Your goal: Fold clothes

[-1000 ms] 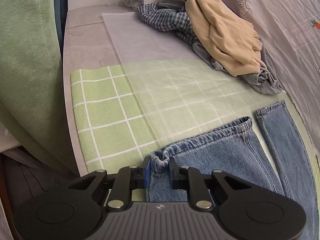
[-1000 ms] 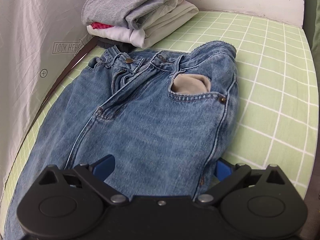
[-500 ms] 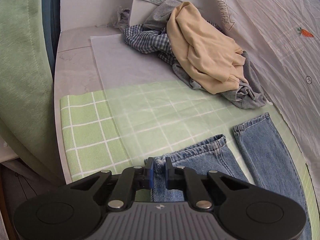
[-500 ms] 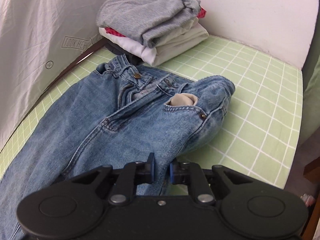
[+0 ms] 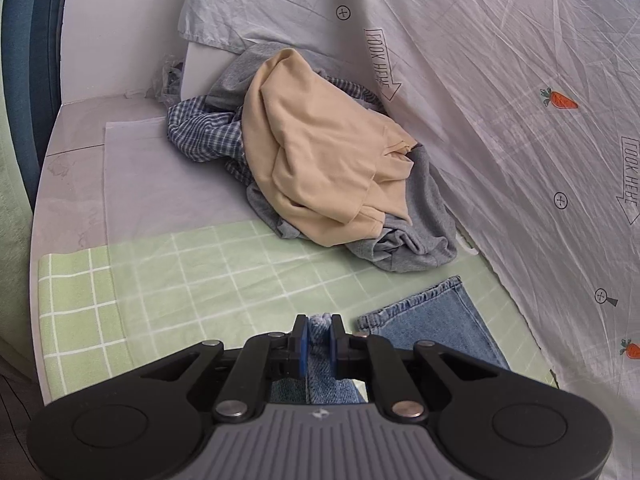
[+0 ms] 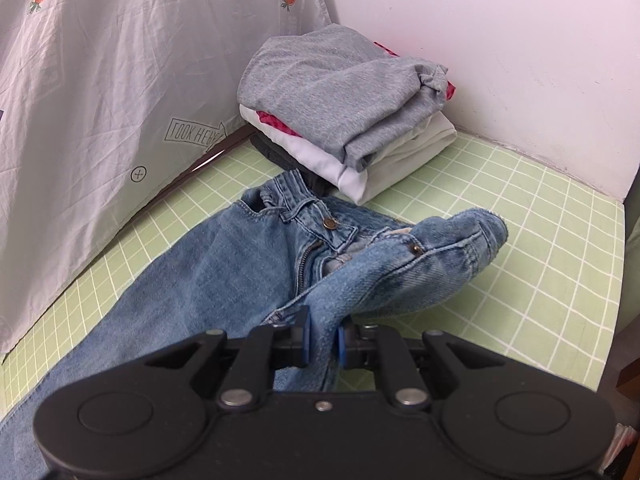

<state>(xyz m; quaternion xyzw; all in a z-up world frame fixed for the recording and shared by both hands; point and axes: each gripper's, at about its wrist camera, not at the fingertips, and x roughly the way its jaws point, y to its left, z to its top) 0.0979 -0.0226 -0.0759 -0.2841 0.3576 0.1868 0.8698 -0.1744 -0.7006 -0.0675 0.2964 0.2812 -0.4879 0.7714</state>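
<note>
Left wrist: left gripper [image 5: 319,334] clamped tight on one leg hem of the jeans [image 5: 436,326], other leg flat on the green checked mat [image 5: 80,304], unfolded clothes pile [image 5: 320,160] behind. Right wrist: right gripper [image 6: 323,336] pinched on the jeans' hip-side fold, waistband lifted off the mat near the folded stack [image 6: 344,100]

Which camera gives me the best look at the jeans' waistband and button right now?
The right wrist view: the jeans lie with waistband, button and zipper in plain sight, and the right gripper is shut on their near side. The left wrist view shows only the leg hems, with the left gripper clamping one.
</note>
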